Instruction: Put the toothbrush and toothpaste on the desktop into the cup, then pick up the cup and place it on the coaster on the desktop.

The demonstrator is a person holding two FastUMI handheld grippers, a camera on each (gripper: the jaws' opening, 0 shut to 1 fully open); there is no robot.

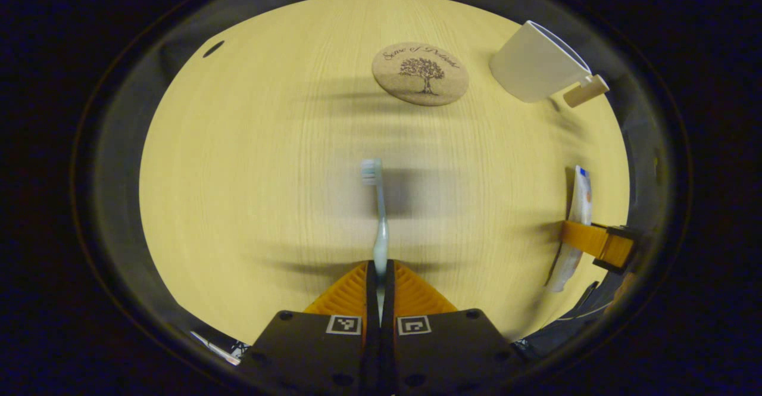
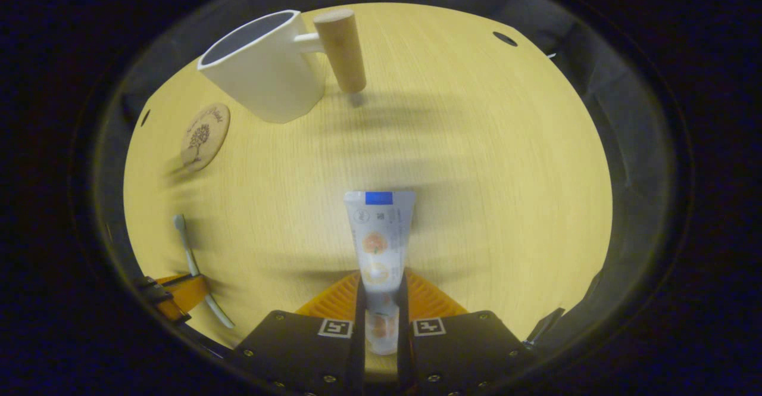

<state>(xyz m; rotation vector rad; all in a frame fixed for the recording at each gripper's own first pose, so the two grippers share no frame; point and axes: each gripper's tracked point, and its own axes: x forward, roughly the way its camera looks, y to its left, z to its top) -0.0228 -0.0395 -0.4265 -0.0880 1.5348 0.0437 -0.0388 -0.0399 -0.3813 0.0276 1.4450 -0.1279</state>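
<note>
In the left gripper view my left gripper (image 1: 380, 268) is shut on the handle of a pale toothbrush (image 1: 378, 211), its bristle head pointing away over the wooden desktop (image 1: 250, 164). A round cork coaster (image 1: 420, 73) lies farther off, and a white cup (image 1: 536, 62) with a wooden handle stands to its right. In the right gripper view my right gripper (image 2: 381, 280) is shut on a white toothpaste tube (image 2: 379, 235). The cup (image 2: 268, 68) stands ahead to the left, the coaster (image 2: 205, 136) left of it. Each view shows the other gripper at its edge, holding its item.
A small dark hole (image 1: 213, 48) sits in the desktop near the far left edge in the left gripper view, and another hole (image 2: 505, 39) shows at the far right in the right gripper view. Dark booth wall rings the desktop.
</note>
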